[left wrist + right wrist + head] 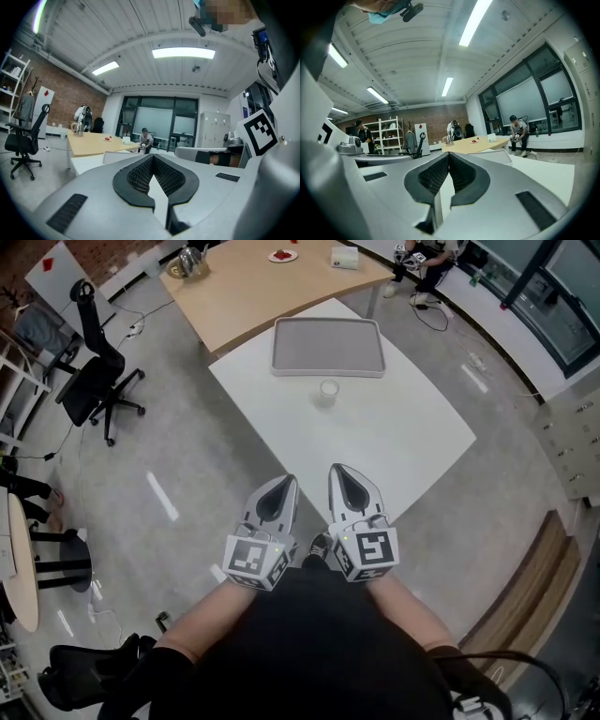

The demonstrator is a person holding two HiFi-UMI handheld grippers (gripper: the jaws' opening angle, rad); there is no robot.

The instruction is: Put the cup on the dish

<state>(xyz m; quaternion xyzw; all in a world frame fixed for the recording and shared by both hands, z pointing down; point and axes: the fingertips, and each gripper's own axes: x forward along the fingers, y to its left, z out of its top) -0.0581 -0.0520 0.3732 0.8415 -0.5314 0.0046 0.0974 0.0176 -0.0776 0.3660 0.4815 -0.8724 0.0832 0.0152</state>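
Cup (328,390): 1 small pale cup, upright on the white table (394,442), toward its far end. It stands just in front of the near rim of the dish and apart from it, not on it.

Dish (327,341): 1 grey rectangular tray with a raised rim, lying flat at the far corner of the white table.

Left gripper (289,480) (152,155): held low by the person's body at the near edge of the white table, well apart from the cup. Its jaw tips meet and nothing is between them.

Right gripper (336,469) (449,153): just beside the left gripper and level with it. Its jaws are closed tip to tip and empty.

Path: bare white tabletop lies between the 2 grippers and the cup.

Surroundings:
- 1 wooden table (244,292) butts against the far side of the white table, right behind the dish. It bears a metal kettle (190,262), a small plate with something red (282,255) and a white box (345,257).
- 1 black office chair (98,371) stands on the grey floor to the left, well apart from both tables.
- 1 seated person (427,263) is at the far right, beyond the wooden table.
- 1 white shelf unit (389,136) stands against a brick wall in the right gripper view.
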